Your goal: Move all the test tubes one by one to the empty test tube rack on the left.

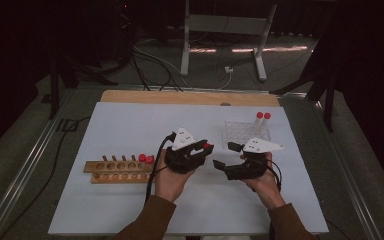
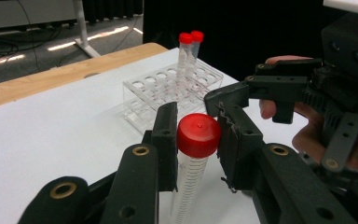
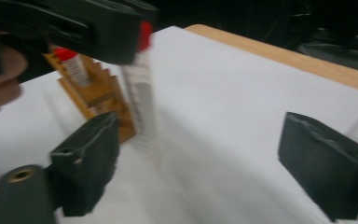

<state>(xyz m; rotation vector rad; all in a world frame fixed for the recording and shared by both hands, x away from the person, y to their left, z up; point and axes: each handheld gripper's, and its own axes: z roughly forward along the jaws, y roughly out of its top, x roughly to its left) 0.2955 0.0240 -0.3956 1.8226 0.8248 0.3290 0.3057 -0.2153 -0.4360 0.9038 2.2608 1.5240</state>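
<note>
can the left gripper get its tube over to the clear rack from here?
Probably yes. The left gripper is shut on the red-capped tube, and bare table lies between it and the clear rack. The open right gripper sits off to the side.

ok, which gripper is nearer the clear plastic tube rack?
Right. The right gripper sits just in front of the clear plastic tube rack, jaws open and empty. The left gripper, farther left of the rack, is shut on a red-capped clear tube.

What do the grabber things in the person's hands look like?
Both the left gripper and the right gripper are black, with a pale three-cornered plate on top and a black cable trailing off. The fingers are chunky black blocks with brass-coloured rivets. The sleeves are brown.
</note>
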